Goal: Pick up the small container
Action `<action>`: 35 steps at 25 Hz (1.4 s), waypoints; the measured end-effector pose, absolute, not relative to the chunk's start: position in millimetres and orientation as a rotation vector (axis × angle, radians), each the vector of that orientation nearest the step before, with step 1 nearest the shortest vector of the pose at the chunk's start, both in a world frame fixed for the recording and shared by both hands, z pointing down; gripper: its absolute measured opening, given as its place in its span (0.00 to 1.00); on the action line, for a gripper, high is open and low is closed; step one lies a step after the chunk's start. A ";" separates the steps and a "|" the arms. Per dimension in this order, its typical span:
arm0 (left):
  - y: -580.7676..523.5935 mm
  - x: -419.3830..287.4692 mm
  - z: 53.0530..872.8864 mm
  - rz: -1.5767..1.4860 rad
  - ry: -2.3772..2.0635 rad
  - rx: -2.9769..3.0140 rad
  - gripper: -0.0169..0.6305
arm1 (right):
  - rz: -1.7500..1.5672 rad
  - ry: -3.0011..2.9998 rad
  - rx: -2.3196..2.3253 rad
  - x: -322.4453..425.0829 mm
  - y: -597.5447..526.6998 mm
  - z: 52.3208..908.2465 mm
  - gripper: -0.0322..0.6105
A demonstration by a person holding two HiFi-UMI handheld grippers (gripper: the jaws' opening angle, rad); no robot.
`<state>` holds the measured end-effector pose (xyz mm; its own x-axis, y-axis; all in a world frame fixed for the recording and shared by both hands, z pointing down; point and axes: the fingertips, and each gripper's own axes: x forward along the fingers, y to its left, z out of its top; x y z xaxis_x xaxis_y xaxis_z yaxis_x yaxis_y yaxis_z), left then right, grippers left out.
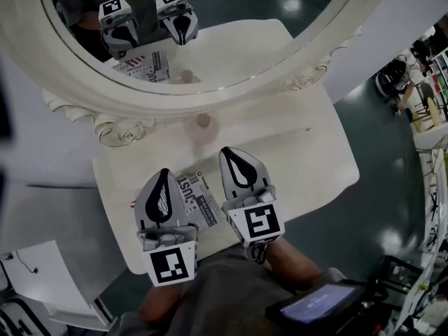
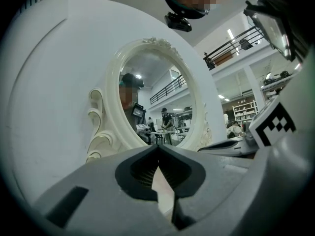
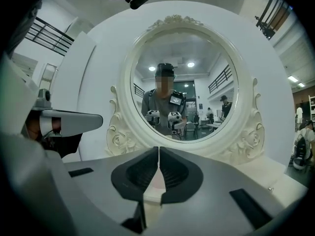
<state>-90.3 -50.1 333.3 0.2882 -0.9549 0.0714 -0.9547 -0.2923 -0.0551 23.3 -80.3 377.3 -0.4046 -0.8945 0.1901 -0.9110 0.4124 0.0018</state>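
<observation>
The small container (image 1: pixel 204 127) is a pale pink translucent bottle standing on the white vanity table (image 1: pixel 308 152), just in front of the mirror's frame. In the head view my right gripper (image 1: pixel 225 150) is shut and empty, its tip a short way in front and to the right of the bottle. My left gripper (image 1: pixel 164 172) is also shut and empty, further back and to the left. In the left gripper view (image 2: pixel 158 149) and the right gripper view (image 3: pixel 158 151) the jaws meet with nothing between them. The bottle is hidden behind the jaws in both gripper views.
A round mirror in an ornate white frame (image 1: pixel 91 96) rises at the back of the table and reflects both grippers. A printed card (image 1: pixel 198 198) lies on the table between the grippers. The table's front edge (image 1: pixel 133 257) is near my body; dark floor lies to the right.
</observation>
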 end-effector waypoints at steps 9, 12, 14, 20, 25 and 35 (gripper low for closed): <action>-77.5 -97.3 365.1 -0.177 1.960 -2.538 0.05 | 0.183 -2.511 1.536 9.9 -121.8 402.4 0.08; -88.0 -97.5 373.2 -0.196 1.974 -2.545 0.05 | 0.179 -2.522 1.508 5.7 -134.5 406.1 0.08; -98.0 -96.2 374.3 -0.216 1.995 -2.544 0.05 | 0.178 -2.522 1.475 3.3 -147.7 405.9 0.20; -129.7 -96.7 377.6 -0.273 2.084 -2.509 0.05 | 0.189 -2.554 1.390 -4.0 -190.1 405.1 0.33; -163.4 -104.2 375.8 -0.289 2.144 -2.478 0.05 | 0.169 -2.588 1.356 -11.5 -227.0 395.2 0.37; -179.9 -113.3 379.8 -0.305 2.193 -2.458 0.05 | 0.157 -2.617 1.322 -20.7 -245.7 389.1 0.37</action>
